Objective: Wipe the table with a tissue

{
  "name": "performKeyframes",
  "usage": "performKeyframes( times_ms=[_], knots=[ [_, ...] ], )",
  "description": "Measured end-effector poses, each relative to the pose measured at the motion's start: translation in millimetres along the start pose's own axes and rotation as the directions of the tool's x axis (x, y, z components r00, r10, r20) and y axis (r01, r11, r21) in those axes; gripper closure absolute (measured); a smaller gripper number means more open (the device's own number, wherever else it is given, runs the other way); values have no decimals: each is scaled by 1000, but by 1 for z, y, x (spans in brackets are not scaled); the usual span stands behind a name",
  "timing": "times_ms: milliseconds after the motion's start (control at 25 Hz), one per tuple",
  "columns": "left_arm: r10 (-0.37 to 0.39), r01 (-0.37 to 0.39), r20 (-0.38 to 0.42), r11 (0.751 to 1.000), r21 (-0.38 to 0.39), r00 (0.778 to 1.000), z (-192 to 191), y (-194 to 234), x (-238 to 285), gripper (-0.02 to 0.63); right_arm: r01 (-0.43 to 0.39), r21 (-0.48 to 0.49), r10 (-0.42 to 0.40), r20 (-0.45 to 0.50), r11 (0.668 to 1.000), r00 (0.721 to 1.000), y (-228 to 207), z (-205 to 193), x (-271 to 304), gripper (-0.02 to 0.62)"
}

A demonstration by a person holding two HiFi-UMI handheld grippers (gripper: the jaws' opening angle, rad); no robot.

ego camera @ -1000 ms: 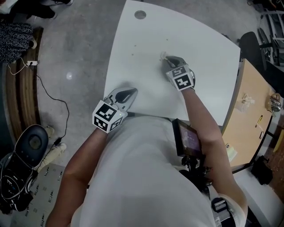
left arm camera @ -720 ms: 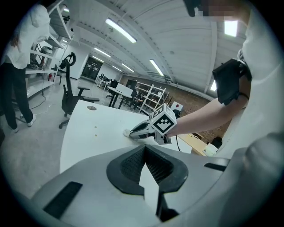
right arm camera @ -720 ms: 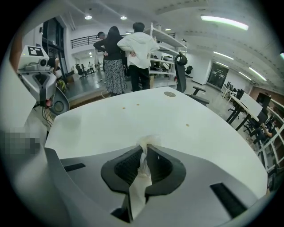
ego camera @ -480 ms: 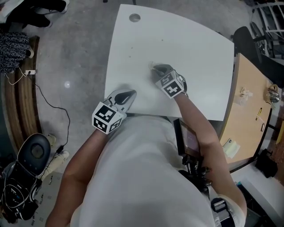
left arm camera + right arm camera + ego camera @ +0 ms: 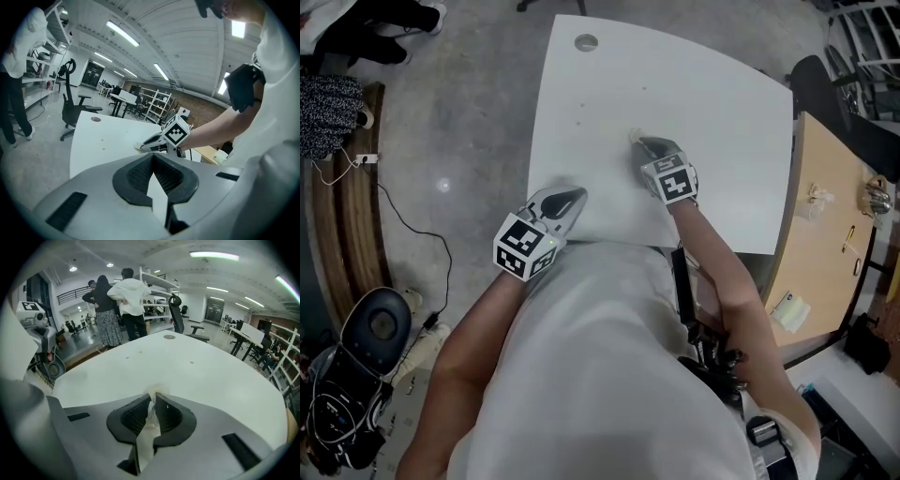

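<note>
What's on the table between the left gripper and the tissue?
Nothing: in the head view only bare white table lies between the left gripper and the tissue.

White tissue point(image 5: 152, 414), white table point(image 5: 703, 103) with small dark specks point(image 5: 580, 121) (grey floor point(image 5: 469, 122), tan side desk point(image 5: 825, 234))

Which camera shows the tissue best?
The right gripper view: the tissue sits close up, pinched between the right gripper's jaws. The head view shows only a small white bit at that gripper's tip; the left gripper view, a tiny pale scrap.
</note>
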State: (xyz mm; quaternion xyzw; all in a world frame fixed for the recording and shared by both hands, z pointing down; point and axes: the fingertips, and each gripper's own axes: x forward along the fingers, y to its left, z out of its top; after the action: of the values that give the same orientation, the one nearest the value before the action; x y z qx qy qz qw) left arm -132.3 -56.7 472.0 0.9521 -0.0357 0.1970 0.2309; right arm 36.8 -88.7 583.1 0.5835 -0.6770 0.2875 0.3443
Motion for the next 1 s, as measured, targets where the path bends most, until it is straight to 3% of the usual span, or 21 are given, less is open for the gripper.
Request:
performKeyframes(
  times_ms=[160, 400, 520, 600, 840, 1000],
  knots=[
    [6, -6, 3, 1000, -11, 1000, -1, 6, -4, 598, -3, -54, 2, -26, 999, 1000, 20, 2, 5, 557],
    [-7, 7, 1, 1000, -11, 1000, -3, 5, -1, 598, -187, -203, 179, -57, 961, 982, 89, 1, 4, 558],
    [-13, 13, 3, 1000, -6, 1000, -1, 5, 1, 598, -281, -198, 279, -41, 939, 960, 105, 5, 0, 557],
    [-16, 16, 4, 1000, -5, 1000, 1, 6, 1, 598, -300, -170, 306, 11, 939, 952, 104, 14, -5, 558],
    [-18, 18, 4, 1000, 0, 1000, 2, 9, 2, 598, -209, -32, 211, 144, 977, 967, 42, 38, -16, 558],
    [-21, 21, 2, 1000, -7, 1000, 2, 10, 0, 599, -105, 47, 98, 141, 993, 985, -3, 37, -20, 557]
  ],
)
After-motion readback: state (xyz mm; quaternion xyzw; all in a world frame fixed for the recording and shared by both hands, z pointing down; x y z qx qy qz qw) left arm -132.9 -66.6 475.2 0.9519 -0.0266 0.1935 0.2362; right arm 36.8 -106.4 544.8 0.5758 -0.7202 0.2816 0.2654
